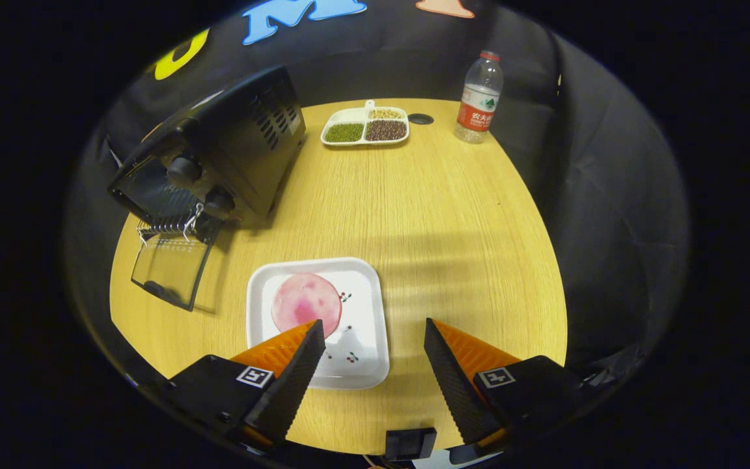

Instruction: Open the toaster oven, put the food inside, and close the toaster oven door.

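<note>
One gripper [373, 326], fingers spread wide over one white plate [365, 306] bearing one pink food slice [303, 301]; one toaster oven [232, 150], door [170, 267] down, far left; one three-part dish [365, 125]; one bottle [479, 98]

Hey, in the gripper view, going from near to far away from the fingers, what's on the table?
Open gripper, nothing between its fingers → white plate with the pink slice of food → toaster oven with its door folded down → divided dish of beans → water bottle.
</note>
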A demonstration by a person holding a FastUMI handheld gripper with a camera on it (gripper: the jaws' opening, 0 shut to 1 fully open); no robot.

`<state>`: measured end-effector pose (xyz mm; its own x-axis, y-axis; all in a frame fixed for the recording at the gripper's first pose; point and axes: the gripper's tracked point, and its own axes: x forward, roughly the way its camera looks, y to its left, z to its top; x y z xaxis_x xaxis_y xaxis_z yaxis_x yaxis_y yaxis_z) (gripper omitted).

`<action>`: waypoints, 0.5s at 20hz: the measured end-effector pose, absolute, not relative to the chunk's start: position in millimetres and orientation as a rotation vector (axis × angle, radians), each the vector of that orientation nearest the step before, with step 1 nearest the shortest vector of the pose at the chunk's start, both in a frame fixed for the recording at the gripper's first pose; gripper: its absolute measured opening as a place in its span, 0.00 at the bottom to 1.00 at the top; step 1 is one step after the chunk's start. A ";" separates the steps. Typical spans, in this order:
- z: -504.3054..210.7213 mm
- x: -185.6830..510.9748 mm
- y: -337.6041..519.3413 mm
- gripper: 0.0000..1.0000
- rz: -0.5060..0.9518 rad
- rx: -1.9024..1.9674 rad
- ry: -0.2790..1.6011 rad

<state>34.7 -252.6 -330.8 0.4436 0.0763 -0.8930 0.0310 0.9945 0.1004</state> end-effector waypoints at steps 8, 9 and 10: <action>-357.6 27.6 -254.4 0.96 0.079 0.094 1.228; -360.0 25.5 -255.8 0.97 0.073 0.107 1.245; -361.4 24.7 -257.6 0.96 0.067 0.116 1.256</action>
<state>24.7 -257.6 -361.4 0.3086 0.1139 -0.9444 0.0135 0.9922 0.1241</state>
